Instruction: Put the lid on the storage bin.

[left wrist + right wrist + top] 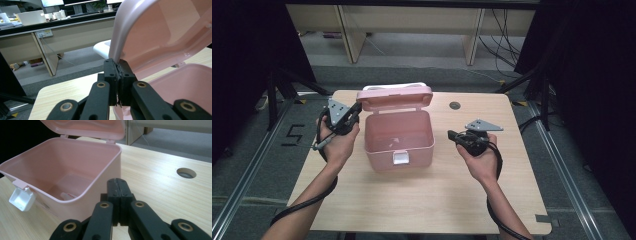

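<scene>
Box (399, 140) stands open mid-table (422, 200); the left tool (351, 116), jaws clamped on the edge of the lid (394, 98), seemingly props it up for access. The right tool (455, 135), jaws together and empty, hovers just right of the box, whose white latch (22, 199) hangs loose.

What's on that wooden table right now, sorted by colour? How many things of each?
Pink: 1, the open box with its lid up.
White: 1, a small item lying inside the box; what it is cannot be told.
Black: 2, the left hand-held gripper at the lid's edge and the right hand-held gripper beside the box.
Total: 4
</scene>
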### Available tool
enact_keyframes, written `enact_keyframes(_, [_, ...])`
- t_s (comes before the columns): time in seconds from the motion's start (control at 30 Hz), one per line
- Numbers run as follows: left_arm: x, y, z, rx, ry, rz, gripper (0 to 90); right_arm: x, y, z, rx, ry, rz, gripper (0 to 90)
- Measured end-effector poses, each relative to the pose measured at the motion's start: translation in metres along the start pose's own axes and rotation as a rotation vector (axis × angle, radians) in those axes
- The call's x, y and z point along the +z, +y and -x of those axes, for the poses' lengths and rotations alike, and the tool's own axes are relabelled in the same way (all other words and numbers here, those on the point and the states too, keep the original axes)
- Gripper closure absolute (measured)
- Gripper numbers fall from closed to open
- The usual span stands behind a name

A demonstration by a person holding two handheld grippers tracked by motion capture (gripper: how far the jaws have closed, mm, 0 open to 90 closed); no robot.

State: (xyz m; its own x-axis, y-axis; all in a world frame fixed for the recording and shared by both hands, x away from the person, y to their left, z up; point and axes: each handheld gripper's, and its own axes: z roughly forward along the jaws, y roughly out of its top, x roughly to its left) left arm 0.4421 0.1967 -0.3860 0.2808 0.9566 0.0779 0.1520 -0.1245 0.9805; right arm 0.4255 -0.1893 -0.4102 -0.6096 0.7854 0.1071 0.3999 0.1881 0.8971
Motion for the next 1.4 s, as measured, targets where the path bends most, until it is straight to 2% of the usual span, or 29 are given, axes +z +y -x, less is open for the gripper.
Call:
enact_keyframes(0.03, [0.000, 0.000, 0.000, 0.001, -0.001, -0.001, 87.1, -0.002, -0.001, 0.000, 0.028, -0.004, -0.003, 90.0])
enact_keyframes(0.07, [-0.001, -0.001, 0.000, 0.007, -0.001, -0.002, 87.1, -0.003, -0.002, 0.000, 0.033, -0.014, -0.005, 90.0])
enact_keyframes(0.13, [-0.001, -0.001, 0.000, 0.005, -0.004, -0.004, 87.1, -0.005, -0.002, 0.002, 0.029, -0.004, -0.009, 90.0])
enact_keyframes(0.2, [-0.001, -0.002, -0.001, 0.005, -0.006, -0.002, 87.1, -0.006, -0.004, 0.004, 0.024, -0.023, 0.003, 90.0])
enact_keyframes(0.33, [-0.003, -0.002, 0.000, 0.005, -0.010, -0.001, 87.0, -0.007, -0.005, 0.005, 0.048, -0.020, -0.005, 90.0])
enact_keyframes(0.37, [-0.003, -0.002, 0.000, 0.004, -0.010, -0.001, 87.0, -0.008, -0.005, 0.007, 0.029, -0.023, -0.009, 90.0])
enact_keyframes(0.4, [-0.003, -0.002, 0.000, 0.008, -0.010, -0.003, 87.0, -0.007, -0.005, 0.007, 0.022, -0.013, 0.002, 90.0])
enact_keyframes(0.43, [-0.004, -0.002, 0.000, 0.007, -0.012, -0.005, 86.9, -0.007, -0.004, 0.007, 0.025, -0.018, -0.002, 90.0])
enact_keyframes(0.47, [-0.004, -0.003, 0.000, 0.008, -0.014, -0.006, 86.9, -0.009, -0.003, 0.008, 0.009, -0.034, -0.004, 90.0])
enact_keyframes(0.5, [-0.004, -0.003, 0.000, 0.007, -0.016, -0.006, 86.9, -0.009, -0.002, 0.009, 0.010, -0.028, 0.012, 90.0])
enact_keyframes(0.53, [-0.005, -0.003, 0.000, 0.005, -0.019, -0.005, 86.9, -0.010, -0.001, 0.006, 0.050, -0.027, 0.006, 90.0])
enact_keyframes(0.57, [-0.005, -0.003, 0.000, 0.007, -0.021, -0.005, 86.8, -0.010, 0.000, 0.008, 0.023, -0.026, 0.020, 90.0])
enact_keyframes(0.6, [-0.005, -0.004, 0.000, 0.007, -0.022, -0.006, 86.8, -0.011, 0.003, 0.008, 0.042, -0.028, 0.022, 90.0])
enact_keyframes(0.67, [-0.006, -0.004, -0.001, 0.005, -0.025, -0.007, 86.8, -0.010, 0.008, 0.008, 0.050, -0.030, 0.054, 90.0])
enact_keyframes(0.7, [-0.006, -0.004, -0.001, 0.007, -0.026, -0.007, 86.8, -0.011, 0.012, 0.009, 0.030, -0.038, 0.053, 90.0])
enact_keyframes(0.83, [-0.008, -0.006, -0.001, 0.009, -0.034, -0.011, 86.6, -0.009, 0.025, 0.005, 0.060, -0.026, 0.058, 90.0])
enact_keyframes(0.87, [-0.008, -0.006, -0.001, 0.013, -0.036, -0.012, 86.6, -0.008, 0.026, 0.005, 0.038, -0.017, 0.067, 90.0])
enact_keyframes(0.97, [-0.010, -0.008, -0.001, 0.017, -0.042, -0.015, 86.5, -0.005, 0.033, 0.002, 0.027, -0.009, 0.070, 90.0])
enact_keyframes(1.03, [-0.011, -0.008, -0.001, 0.018, -0.048, -0.019, 86.4, -0.004, 0.035, -0.001, 0.040, -0.012, 0.064, 90.0])
enact_keyframes(1.07, [-0.012, -0.009, -0.001, 0.021, -0.050, -0.023, 86.4, -0.003, 0.036, 0.000, 0.020, -0.008, 0.072, 90.0])
enact_keyframes(1.1, [-0.012, -0.009, -0.001, 0.021, -0.052, -0.026, 86.4, -0.002, 0.037, -0.001, 0.037, -0.007, 0.069, 90.0])
enact_keyframes(1.13, [-0.013, -0.010, -0.001, 0.020, -0.054, -0.026, 86.3, 0.000, 0.038, -0.001, 0.021, -0.003, 0.068, 90.0])
enact_keyframes(1.17, [-0.013, -0.010, 0.000, 0.022, -0.056, -0.030, 86.2, 0.000, 0.038, -0.002, 0.032, -0.007, 0.064, 90.0])
enact_keyframes(1.2, [-0.014, -0.010, 0.000, 0.024, -0.058, -0.035, 86.2, 0.001, 0.038, -0.002, 0.021, 0.001, 0.062, 90.0])
enact_keyframes(1.23, [-0.015, -0.011, 0.000, 0.026, -0.060, -0.040, 86.1, 0.001, 0.037, -0.003, 0.038, -0.003, 0.059, 90.0])
enact_keyframes(1.3, [-0.016, -0.012, 0.000, 0.022, -0.064, -0.044, 86.0, 0.001, 0.036, -0.002, 0.018, -0.001, 0.054, 90.0])
enact_keyframes(1.4, [-0.018, -0.014, 0.000, 0.025, -0.073, -0.057, 85.9, 0.002, 0.033, -0.003, 0.025, 0.004, 0.052, 90.0])
